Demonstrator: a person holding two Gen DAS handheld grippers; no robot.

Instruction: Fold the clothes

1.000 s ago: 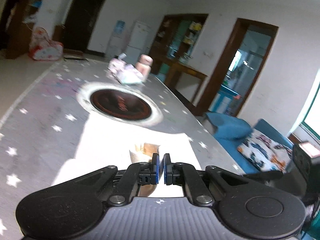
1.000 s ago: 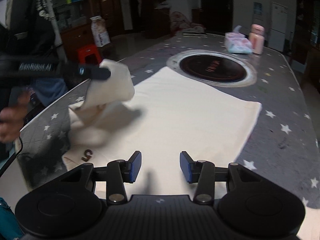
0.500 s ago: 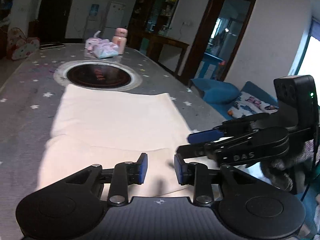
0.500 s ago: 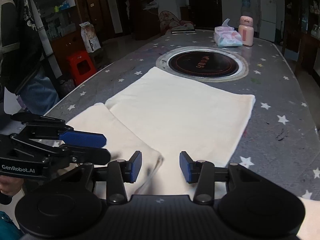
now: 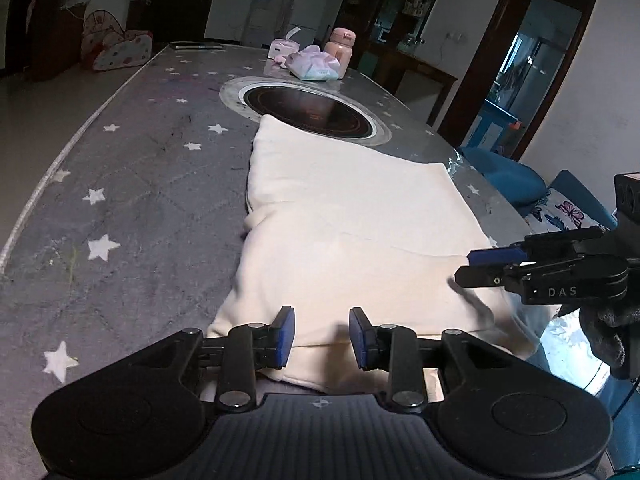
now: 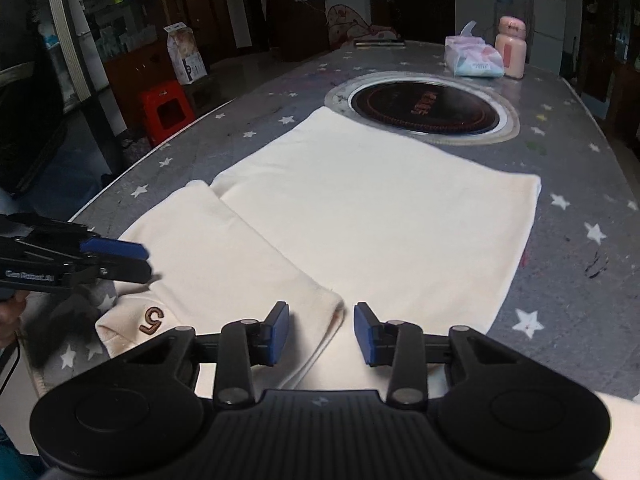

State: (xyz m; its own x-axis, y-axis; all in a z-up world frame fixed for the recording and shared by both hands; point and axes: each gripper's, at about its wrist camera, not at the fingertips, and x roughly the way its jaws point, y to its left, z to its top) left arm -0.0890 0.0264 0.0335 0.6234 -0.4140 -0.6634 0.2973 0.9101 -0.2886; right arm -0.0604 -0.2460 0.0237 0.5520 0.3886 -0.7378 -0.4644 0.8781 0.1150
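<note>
A cream garment (image 5: 348, 216) (image 6: 380, 216) lies flat on the grey starred table (image 5: 140, 200). One sleeve (image 6: 224, 256) is folded over it, next to a brown "5" mark (image 6: 152, 319). My left gripper (image 5: 322, 336) is open just above the garment's near edge, with nothing pressed between its pads. In the right wrist view the left gripper (image 6: 146, 262) hovers over the folded sleeve's left side. My right gripper (image 6: 322, 330) has its jaws closing over the sleeve's cuff corner, and its pads stand apart from the cloth. From the left wrist view the right gripper (image 5: 464, 268) sits at the garment's right edge.
A round dark hotplate (image 6: 424, 106) is set into the table beyond the garment. A tissue pack (image 6: 474, 58) and a pink bottle (image 6: 510, 46) stand at the far end. A red stool (image 6: 166, 108) is off the table's left side, and a blue sofa (image 5: 508, 176) off its right.
The left gripper let go of the raised sleeve, which now lies folded on the garment. It opened and sank toward the near edge. The right gripper's jaws have narrowed slightly.
</note>
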